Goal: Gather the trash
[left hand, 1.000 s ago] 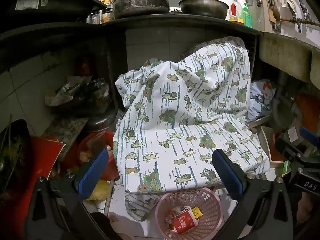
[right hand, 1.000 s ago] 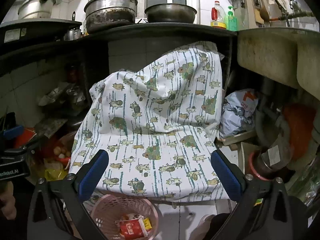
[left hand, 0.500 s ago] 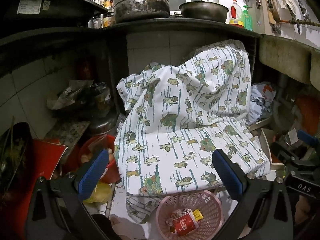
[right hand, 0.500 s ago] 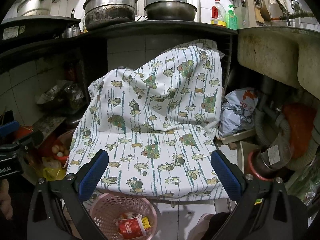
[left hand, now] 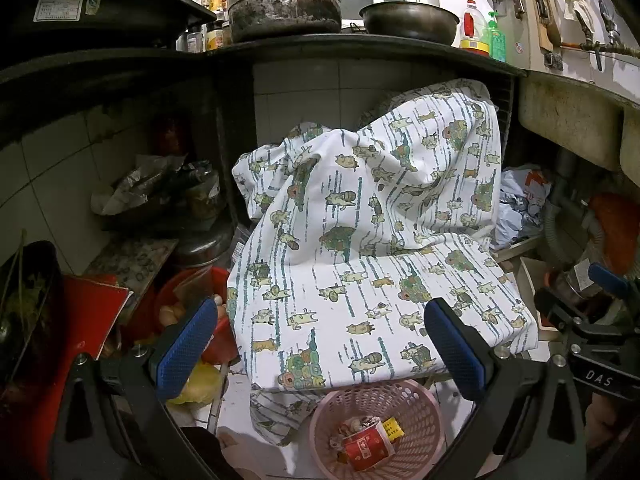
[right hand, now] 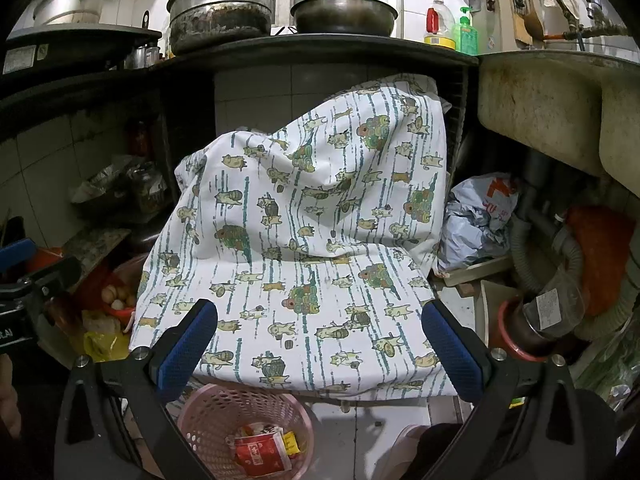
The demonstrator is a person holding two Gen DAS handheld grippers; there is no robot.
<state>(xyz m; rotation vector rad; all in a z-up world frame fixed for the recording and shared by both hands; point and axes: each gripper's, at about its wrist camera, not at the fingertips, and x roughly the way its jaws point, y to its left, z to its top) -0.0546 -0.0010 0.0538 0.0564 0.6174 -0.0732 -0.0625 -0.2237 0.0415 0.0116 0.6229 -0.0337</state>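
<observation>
Both wrist views have crept slightly upward over the last second, so the round pink plastic mesh basket sits a little lower in the left view, while the scene itself lies unchanged. Left gripper is spread wide with nothing between its blue-padded fingers; right gripper is likewise released and empty. Inside the basket rest a crumpled red carton and a small yellow wrapper, with other scraps too small to identify. Just behind the basket, a white cloth printed with cartoon animals and green stripes drapes some bulky object under the dark countertop.
</observation>
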